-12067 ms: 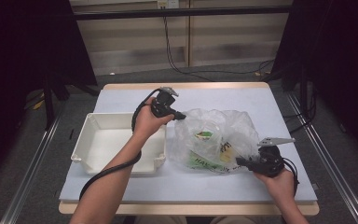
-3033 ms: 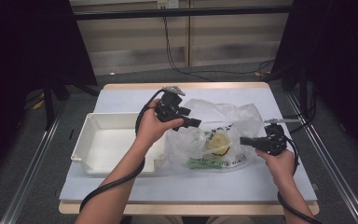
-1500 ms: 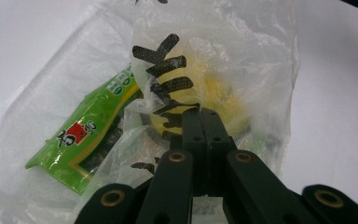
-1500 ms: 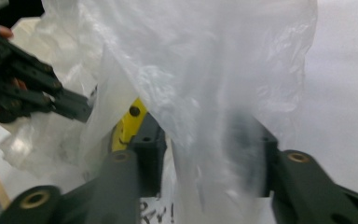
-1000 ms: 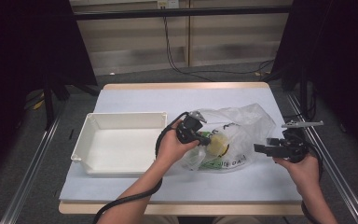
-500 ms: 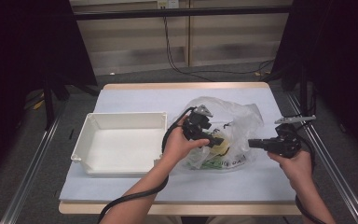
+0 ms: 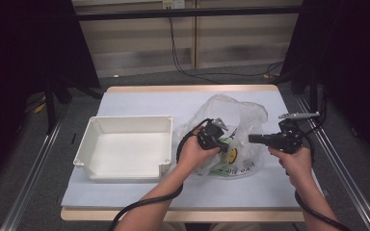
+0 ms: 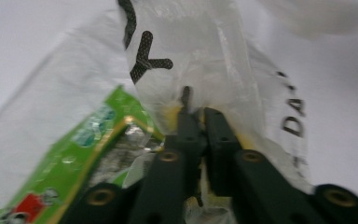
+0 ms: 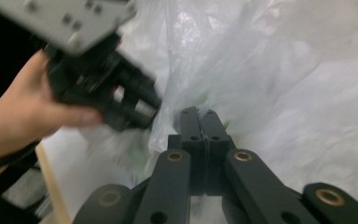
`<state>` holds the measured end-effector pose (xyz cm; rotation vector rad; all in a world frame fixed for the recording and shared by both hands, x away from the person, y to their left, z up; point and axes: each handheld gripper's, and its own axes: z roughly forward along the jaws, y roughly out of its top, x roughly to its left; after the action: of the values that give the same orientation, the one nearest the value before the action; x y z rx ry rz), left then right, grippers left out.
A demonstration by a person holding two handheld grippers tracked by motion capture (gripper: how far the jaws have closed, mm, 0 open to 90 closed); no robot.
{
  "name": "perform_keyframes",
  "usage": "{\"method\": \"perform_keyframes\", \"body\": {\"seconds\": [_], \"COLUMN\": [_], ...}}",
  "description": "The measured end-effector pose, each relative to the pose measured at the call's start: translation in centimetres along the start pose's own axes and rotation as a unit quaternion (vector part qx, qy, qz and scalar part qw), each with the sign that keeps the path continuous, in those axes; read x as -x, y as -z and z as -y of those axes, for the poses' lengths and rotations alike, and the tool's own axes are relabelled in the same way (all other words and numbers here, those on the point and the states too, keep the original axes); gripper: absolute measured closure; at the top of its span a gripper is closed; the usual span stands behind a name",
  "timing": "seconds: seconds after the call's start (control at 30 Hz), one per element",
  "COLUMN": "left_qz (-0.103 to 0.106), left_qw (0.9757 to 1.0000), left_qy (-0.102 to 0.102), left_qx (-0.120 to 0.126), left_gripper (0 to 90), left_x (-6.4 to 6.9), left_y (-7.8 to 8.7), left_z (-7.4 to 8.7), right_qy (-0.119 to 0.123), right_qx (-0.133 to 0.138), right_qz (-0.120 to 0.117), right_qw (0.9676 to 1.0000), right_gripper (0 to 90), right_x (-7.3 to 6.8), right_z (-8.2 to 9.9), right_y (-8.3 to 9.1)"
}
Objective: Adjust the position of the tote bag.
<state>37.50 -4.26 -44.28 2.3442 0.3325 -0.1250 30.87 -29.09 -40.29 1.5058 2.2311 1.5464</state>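
Observation:
A clear plastic bag lies crumpled on the white table cover, with a yellow item and a green packet inside it. My left gripper reaches into the bag's left side. Its jaws have just closed, and in the left gripper view the left gripper pinches a fold of the printed film right over the yellow item. My right gripper points left at the bag's right edge. In the right gripper view the right gripper is shut with its tips against the film; no film shows between its pads.
An empty white tray stands left of the bag, close to my left forearm. The person's left hand shows beside the bag. Bare table cover lies behind the bag and along the front edge. Metal rails run along both sides of the table.
My left gripper has moved right and a little down, deeper into the bag. The right gripper has shifted left and slightly up against the bag's edge. The bag's top stands a little higher.

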Motion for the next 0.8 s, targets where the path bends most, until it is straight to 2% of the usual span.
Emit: {"method": "perform_keyframes", "body": {"seconds": [0.07,0.17,0.23,0.33,0.37,0.43,0.47,0.57,0.6,0.67,0.7,0.73,0.77,0.8], "left_qz": [0.006,0.011,0.018,0.031,0.036,0.037,0.039,0.037,0.036,0.035,0.035,0.027,0.027,0.02], "left_qw": [0.9995,0.9996,0.9993,0.9992,0.9989,0.9989,0.9989,0.9991,0.9992,0.9992,0.9993,0.9996,0.9996,0.9997], "left_qy": [-0.026,-0.024,-0.03,-0.022,-0.026,-0.027,-0.023,-0.021,-0.017,-0.018,-0.013,-0.012,-0.012,-0.011], "left_qx": [-0.015,-0.009,-0.015,-0.014,-0.016,-0.012,-0.009,-0.008,-0.002,-0.004,-0.001,-0.003,-0.003,-0.003], "left_gripper": [89.2,89.4,89.5,89.7,89.7,89.8,89.8,89.9,89.9,89.9,89.9,89.9,89.9,89.9], "left_x": [0.7,1.2,1.6,1.9,1.8,1.9,1.9,1.8,1.8,1.7,1.6,1.6,1.6,1.5], "left_y": [0.2,0.4,0.6,0.8,0.9,1.0,1.1,1.4,1.6,1.8,1.8,2.1,2.1,2.3], "left_z": [0.1,0.6,1.4,2.0,2.1,2.2,2.4,2.8,3.0,3.1,3.2,3.3,3.3,3.3], "right_qy": [-0.004,-0.027,-0.037,-0.056,-0.061,-0.065,-0.069,-0.08,-0.083,-0.09,-0.094,-0.105,-0.105,-0.103], "right_qx": [0.013,0.037,0.047,0.054,0.054,0.052,0.038,0.026,0.007,0.003,-0.005,-0.012,-0.012,-0.018], "right_qz": [0.018,0.028,0.048,0.079,0.092,0.096,0.121,0.133,0.149,0.15,0.157,0.162,0.162,0.171], "right_qw": [0.9998,0.9986,0.997,0.9939,0.9924,0.9918,0.9895,0.9876,0.9853,0.9846,0.983,0.9812,0.9812,0.9798], "right_gripper": [90.0,90.0,90.0,90.0,90.0,90.0,90.0,90.0,90.0,90.0,90.0,90.0,90.0,90.0], "right_x": [0.2,0.7,1.2,2.3,2.8,3.1,4.1,5.0,5.9,6.2,6.8,7.3,7.3,7.8], "right_z": [-0.5,-1.1,-1.5,-1.8,-1.8,-1.7,-1.4,-0.8,0.1,0.4,0.9,1.6,1.6,2.1], "right_y": [-0.3,-0.8,-1.1,-1.3,-1.4,-1.4,-1.7,-1.9,-2.0,-2.1,-2.1,-2.0,-2.0,-1.9]}}
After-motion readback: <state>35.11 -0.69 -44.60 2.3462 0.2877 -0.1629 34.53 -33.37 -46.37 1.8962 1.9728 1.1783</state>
